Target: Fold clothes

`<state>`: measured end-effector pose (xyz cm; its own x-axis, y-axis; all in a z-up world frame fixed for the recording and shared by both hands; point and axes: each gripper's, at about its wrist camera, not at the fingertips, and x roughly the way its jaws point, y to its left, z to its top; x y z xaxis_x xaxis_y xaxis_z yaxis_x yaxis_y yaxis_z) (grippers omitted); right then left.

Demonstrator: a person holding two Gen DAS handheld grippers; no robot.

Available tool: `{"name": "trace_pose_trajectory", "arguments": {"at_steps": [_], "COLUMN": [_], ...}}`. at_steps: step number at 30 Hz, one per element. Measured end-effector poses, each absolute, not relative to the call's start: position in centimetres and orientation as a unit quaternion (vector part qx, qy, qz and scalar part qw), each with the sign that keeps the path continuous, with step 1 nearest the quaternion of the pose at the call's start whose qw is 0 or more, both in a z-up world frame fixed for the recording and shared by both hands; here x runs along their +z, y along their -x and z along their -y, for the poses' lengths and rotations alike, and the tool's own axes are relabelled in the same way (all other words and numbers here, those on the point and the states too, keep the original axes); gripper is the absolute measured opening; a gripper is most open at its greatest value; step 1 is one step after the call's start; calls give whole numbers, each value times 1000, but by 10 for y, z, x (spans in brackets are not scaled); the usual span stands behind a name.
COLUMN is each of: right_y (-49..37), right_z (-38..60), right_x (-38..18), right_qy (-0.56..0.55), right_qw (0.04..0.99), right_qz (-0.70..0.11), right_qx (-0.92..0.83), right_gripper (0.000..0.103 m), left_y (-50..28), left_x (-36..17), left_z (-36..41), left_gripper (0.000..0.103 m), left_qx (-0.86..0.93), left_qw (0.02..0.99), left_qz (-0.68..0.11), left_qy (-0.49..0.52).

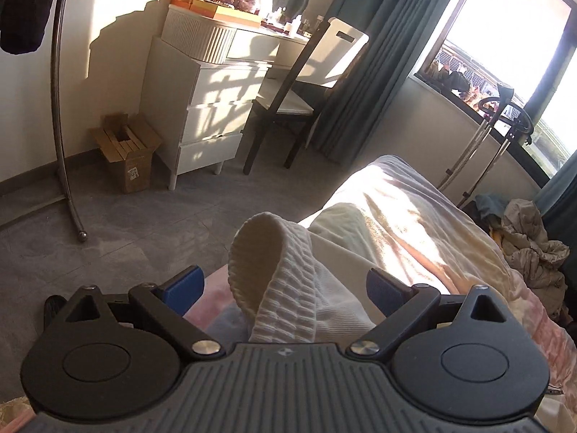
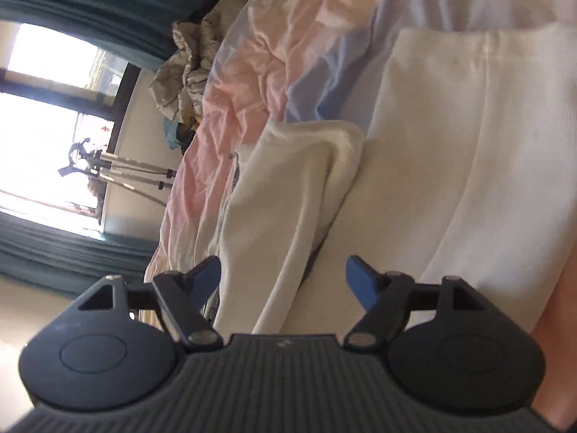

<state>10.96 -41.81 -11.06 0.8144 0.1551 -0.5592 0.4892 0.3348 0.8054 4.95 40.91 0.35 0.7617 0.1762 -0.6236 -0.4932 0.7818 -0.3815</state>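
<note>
The cream garment (image 1: pixel 285 285) lies on the bed (image 1: pixel 414 209), spread over a pink and pale-blue sheet (image 2: pixel 252 83), and everything else is placed from it. The left gripper (image 1: pixel 285 288) sits right at the garment's ribbed, elasticated edge, which rises in a rounded loop between its blue fingertips (image 1: pixel 184 285); the jaws stand wide apart and the fabric passes through the gap without either pad pressing on it, so nothing is gripped. In the right wrist view, which is rolled sideways, the right gripper (image 2: pixel 283 281) hovers close over the same garment, where a folded flap (image 2: pixel 288 195) lies on top of the broader flat panel (image 2: pixel 450 166); its blue fingertips (image 2: pixel 359 278) are also spread wide, with the flap's fold running up between them, untouched as far as can be seen. Beyond the garment, across the grey floor, stands a white dresser (image 1: pixel 205 108) with a dark-framed chair (image 1: pixel 288 97) beside it. Farther along the bed from the garment, a crumpled heap of beige cloth (image 1: pixel 530 238) lies near the teal curtains (image 1: pixel 378 54) and the bright window (image 1: pixel 505 36).
</note>
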Motion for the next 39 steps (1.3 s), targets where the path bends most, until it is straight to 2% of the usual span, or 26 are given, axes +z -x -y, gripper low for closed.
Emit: {"name": "trace_pose_trajectory", "arguments": {"at_steps": [7,9,13,15,16,17,20,22,26,31,34,37,39], "right_y": [-156,-169,-195,-212,-221,-227,-235,-237,-238,-212,-193,-182,-179], "right_z": [415,418,426,429,429,429,429,433,441,476,522,560,575], "right_x": [-130,-138,-150,-147,-144,-140,-120,-101,-51,7,-8,-60,-103], "right_qy": [-536,-538,-525,-496,-478,-462,-443,-454,-455,-433,-438,-450,-457], "right_qw": [788,789,806,823,830,836,851,856,875,901,897,890,881], "right_qz": [-259,-251,-227,-234,-243,-252,-238,-211,-146,14,62,11,-61], "right_qx": [-154,-157,-150,-151,-155,-158,-148,-131,-78,-13,-24,-70,-102], "right_gripper": [78,73,49,34,18,12,9,8,7,7,7,8,8], "left_y": [-74,-80,-91,-98,-104,-111,-121,-124,-130,-147,-170,-202,-222], "left_x": [-31,-42,-47,-47,-48,-49,-38,-27,11,52,45,7,-23], "left_z": [-438,-439,-434,-432,-430,-428,-420,-415,-394,-362,-350,-346,-346], "left_gripper": [95,90,90,88,79,63,31,21,17,15,15,15,15], "left_qx": [124,77,53,51,67,82,109,117,88,14,7,27,40], "left_qw": [873,861,862,860,860,860,864,868,894,928,932,923,911], "left_qz": [-345,-367,-382,-389,-394,-398,-401,-392,-335,-251,-232,-260,-292], "left_qy": [323,343,327,327,317,308,284,281,284,275,277,283,287]}}
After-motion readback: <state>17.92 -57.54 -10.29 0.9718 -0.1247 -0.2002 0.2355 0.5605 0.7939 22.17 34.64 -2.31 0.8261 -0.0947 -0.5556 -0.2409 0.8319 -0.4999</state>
